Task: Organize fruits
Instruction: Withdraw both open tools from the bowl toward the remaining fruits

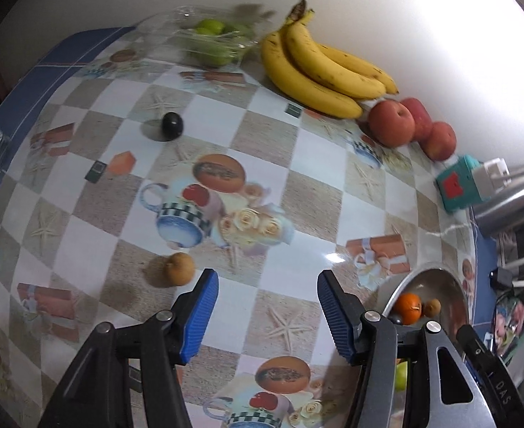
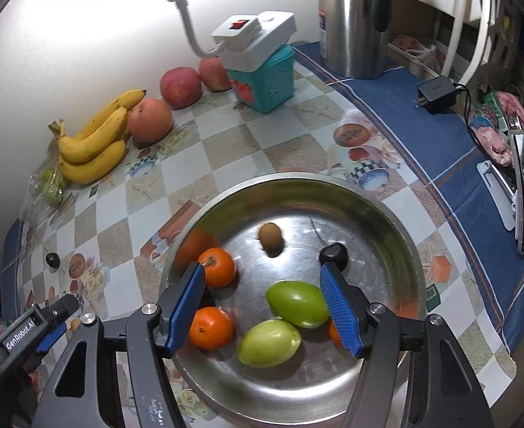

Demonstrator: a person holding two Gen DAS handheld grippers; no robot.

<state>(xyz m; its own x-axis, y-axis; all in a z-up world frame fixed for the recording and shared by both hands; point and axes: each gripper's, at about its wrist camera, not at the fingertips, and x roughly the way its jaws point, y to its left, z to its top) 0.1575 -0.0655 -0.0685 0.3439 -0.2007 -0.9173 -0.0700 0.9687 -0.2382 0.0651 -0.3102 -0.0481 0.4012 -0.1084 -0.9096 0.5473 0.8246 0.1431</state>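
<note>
Both claws stand apart, empty: right gripper (image 2: 266, 309) above the steel bowl (image 2: 397, 214) (fruit inside), left gripper (image 1: 267, 315) near a brown fruit (image 1: 180, 268).

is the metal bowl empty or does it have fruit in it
Not empty: the metal bowl holds two green fruits, oranges and a small brown fruit.
</note>
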